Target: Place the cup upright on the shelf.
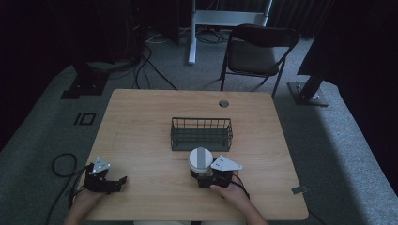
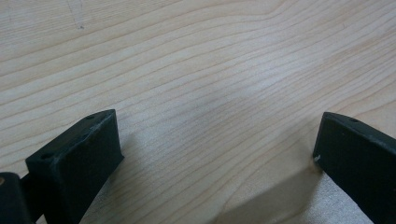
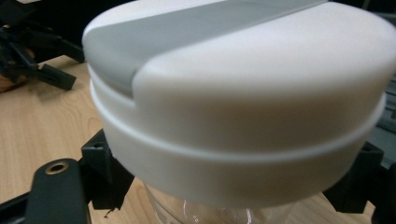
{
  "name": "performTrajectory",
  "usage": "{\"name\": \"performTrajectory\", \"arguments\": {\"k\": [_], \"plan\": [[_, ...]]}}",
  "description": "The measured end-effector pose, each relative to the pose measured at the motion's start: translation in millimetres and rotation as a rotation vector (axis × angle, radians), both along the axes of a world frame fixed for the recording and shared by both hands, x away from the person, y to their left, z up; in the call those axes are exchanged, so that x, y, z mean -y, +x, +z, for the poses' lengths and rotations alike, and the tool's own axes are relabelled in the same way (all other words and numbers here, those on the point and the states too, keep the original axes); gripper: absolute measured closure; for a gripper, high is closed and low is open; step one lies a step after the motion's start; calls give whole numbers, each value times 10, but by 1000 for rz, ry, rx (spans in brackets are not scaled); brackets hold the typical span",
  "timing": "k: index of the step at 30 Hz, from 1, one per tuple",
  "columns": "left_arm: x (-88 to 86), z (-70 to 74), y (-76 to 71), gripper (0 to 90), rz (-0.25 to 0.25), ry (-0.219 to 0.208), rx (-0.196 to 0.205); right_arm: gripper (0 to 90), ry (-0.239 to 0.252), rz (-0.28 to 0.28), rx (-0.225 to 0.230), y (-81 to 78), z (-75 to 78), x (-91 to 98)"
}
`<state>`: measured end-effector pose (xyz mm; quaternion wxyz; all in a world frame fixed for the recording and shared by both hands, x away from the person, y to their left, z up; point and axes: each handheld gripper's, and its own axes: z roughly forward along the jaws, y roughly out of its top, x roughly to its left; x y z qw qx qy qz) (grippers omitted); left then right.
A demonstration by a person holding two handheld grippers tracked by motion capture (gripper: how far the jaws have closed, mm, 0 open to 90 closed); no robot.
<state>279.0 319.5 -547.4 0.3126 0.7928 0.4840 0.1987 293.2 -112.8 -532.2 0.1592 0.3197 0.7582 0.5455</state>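
The right gripper [image 1: 202,177] pinches a clear jar with a white-and-grey lid [image 1: 200,159] at the dark wire basket's [image 1: 201,133] six o'clock. Likely next: lift it over the rim and into the basket. The left gripper [image 1: 123,180], fingers spread, rests on the wooden bench [image 1: 141,122].

Both grippers black: left gripper [image 1: 123,179] and right gripper [image 1: 201,174] each topped by grey three-cornered plate, black cable trailing at lower left of frame; blocky jaws with small holes

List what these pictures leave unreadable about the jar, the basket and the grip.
- Jar contents: right gripper view, hidden by its white lid, body cut off by the bottom edge.
- Basket inside: high view, too dim and small.
- Right gripper jaw contact: lid overhangs the jaws.
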Motion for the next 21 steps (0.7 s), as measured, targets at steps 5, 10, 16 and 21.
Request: {"name": "performTrajectory", "arguments": {"k": [5,10,16,21], "plan": [[0,0,0,11,0,0,0,182,-16,20,22,-12,60,0],[0,0,0,11,0,0,0,182,-7,31,45,-31,173,-15],[0,0,0,11,0,0,0,182,5,21,43,14,300,-5],[0,0,0,12,0,1,0,182,17,3,66,66,431,24]]}}
